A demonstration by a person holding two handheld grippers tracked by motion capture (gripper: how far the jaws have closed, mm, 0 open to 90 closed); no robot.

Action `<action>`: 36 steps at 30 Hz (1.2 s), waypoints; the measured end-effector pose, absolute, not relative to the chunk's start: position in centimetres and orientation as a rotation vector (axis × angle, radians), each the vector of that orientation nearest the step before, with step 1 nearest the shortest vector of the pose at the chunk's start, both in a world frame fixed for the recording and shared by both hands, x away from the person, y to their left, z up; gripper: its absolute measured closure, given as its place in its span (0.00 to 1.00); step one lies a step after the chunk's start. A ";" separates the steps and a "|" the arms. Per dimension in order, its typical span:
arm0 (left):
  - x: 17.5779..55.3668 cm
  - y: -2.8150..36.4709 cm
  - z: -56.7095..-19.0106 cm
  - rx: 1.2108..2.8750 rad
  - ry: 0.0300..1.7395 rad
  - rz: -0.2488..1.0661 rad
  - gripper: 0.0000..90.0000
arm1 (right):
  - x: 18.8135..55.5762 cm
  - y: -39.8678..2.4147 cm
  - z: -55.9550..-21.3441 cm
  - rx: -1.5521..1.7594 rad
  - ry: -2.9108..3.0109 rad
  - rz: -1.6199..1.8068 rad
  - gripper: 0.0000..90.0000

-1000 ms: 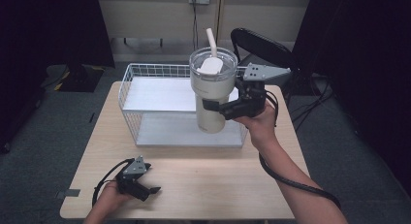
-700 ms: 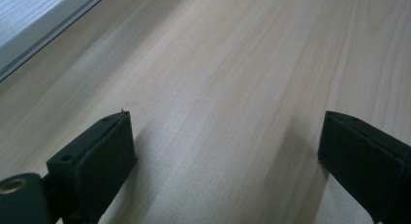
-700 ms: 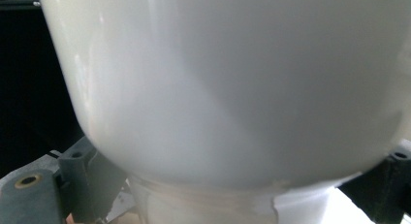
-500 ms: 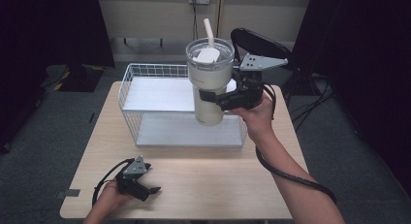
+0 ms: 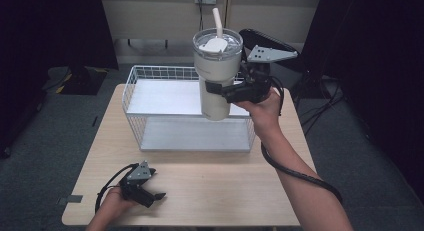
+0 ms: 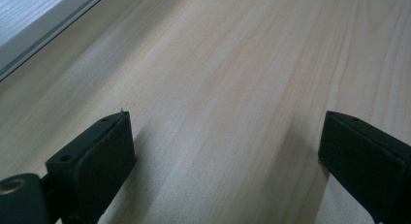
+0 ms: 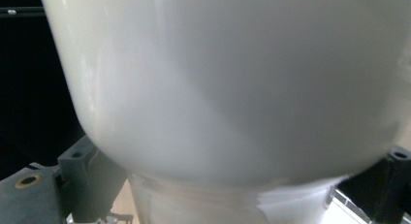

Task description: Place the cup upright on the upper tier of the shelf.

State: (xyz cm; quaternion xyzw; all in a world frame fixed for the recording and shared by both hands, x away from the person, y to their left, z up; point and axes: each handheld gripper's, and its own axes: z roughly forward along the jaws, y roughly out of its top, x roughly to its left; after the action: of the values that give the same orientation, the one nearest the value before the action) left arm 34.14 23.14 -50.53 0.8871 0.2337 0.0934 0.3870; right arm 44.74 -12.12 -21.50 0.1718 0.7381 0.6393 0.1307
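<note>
A tall cream tumbler [image 5: 216, 76] with a clear lid and a white straw hangs upright in the air over the wire basket [image 5: 135, 98]. My right gripper [image 5: 220, 89] is shut on its lower body from the right side. In the right gripper view the tumbler's pale wall [image 7: 232, 88] looms close between the black jaws. My left gripper [image 5: 152, 197] rests on the wooden table [image 5: 220, 191] near the front left edge. Its jaws stand wide apart over bare wood, and its fingers [image 6: 92, 161] hold nothing.
The white wire basket has a flat pale bottom and stands at the back of the table. A black chair [image 5: 265, 41] is behind the table. Dark carpet [image 5: 50, 126] surrounds it. Cables trail from both grippers.
My right gripper has lifted the tumbler up from the basket, and it now hangs higher. The left gripper has stayed in place on the table.
</note>
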 end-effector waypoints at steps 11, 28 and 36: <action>34.1 23.2 -50.5 2.260 0.594 0.237 0.06 | 45.9 -11.4 -21.2 0.514 2.132 1.825 0.10; 34.1 23.2 -50.5 2.260 0.594 0.237 0.06 | 47.9 -10.9 -21.5 0.590 2.084 1.788 0.10; 34.1 23.2 -50.5 2.262 0.593 0.234 0.06 | 48.8 -10.9 -21.7 0.607 2.080 1.768 0.10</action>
State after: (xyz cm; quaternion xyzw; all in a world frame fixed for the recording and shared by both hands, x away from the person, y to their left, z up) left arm 34.14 23.16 -50.49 0.8882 0.2327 0.0917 0.3854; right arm 48.79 -10.92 -21.67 0.2137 0.7328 0.6228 0.1717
